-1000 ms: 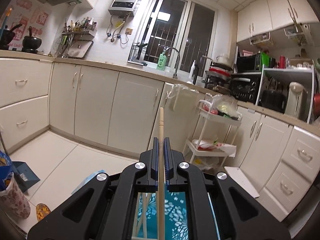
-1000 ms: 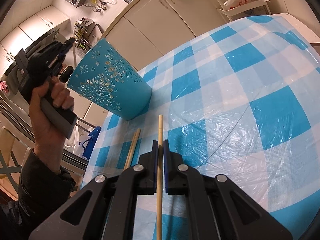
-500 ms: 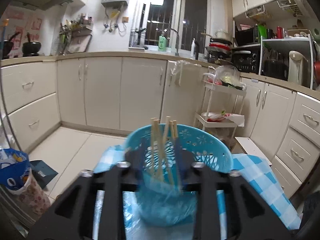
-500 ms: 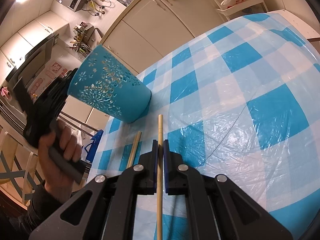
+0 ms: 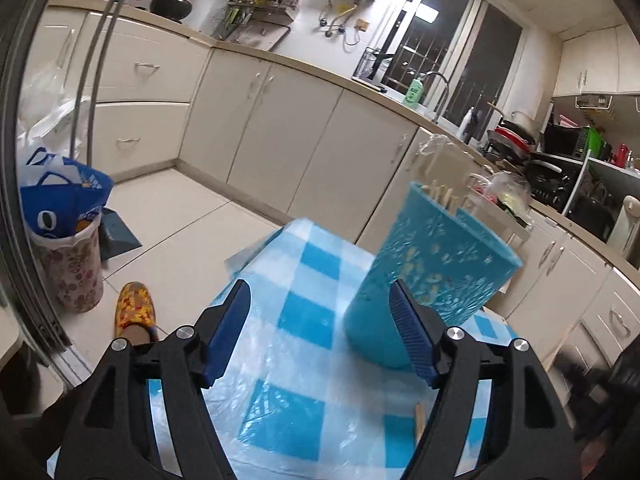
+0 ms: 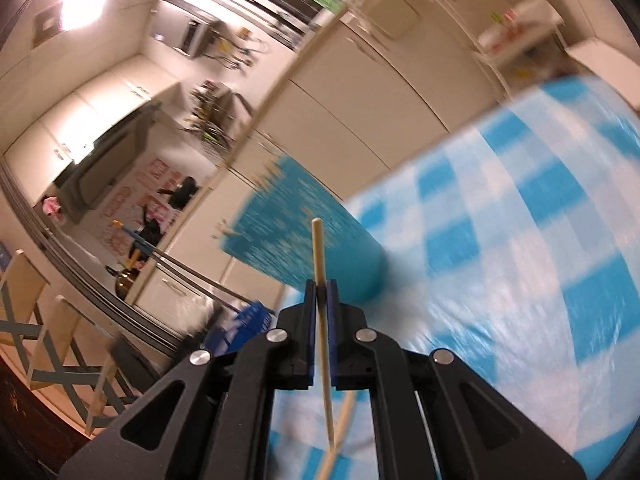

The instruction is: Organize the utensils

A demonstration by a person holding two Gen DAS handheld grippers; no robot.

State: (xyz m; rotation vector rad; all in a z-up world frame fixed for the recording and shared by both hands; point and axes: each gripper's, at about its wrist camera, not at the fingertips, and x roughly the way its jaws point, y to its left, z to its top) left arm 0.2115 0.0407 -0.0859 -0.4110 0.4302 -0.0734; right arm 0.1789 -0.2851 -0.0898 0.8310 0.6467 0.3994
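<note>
A blue perforated holder (image 5: pixel 430 276) stands on the blue-and-white checked tablecloth (image 5: pixel 304 320), with several wooden chopsticks (image 5: pixel 442 194) sticking out of its top. My left gripper (image 5: pixel 320 320) is open and empty, just left of and near the holder. My right gripper (image 6: pixel 319 296) is shut on one wooden chopstick (image 6: pixel 320 264), lifted off the cloth and pointing toward the holder (image 6: pixel 304 236), which is blurred. Another chopstick (image 6: pixel 340 432) lies on the cloth below it; its tip also shows in the left wrist view (image 5: pixel 419 420).
Cream kitchen cabinets (image 5: pixel 280 128) run behind the table. A blue bag in a flowered bin (image 5: pixel 64 232) and a yellow slipper (image 5: pixel 134 312) are on the floor at left. A wire rack cart (image 5: pixel 504 204) stands behind the holder.
My left gripper dropped its chopstick into the holder, opened and pulled back to the left. My right gripper lifted its chopstick off the cloth and swung toward the holder.
</note>
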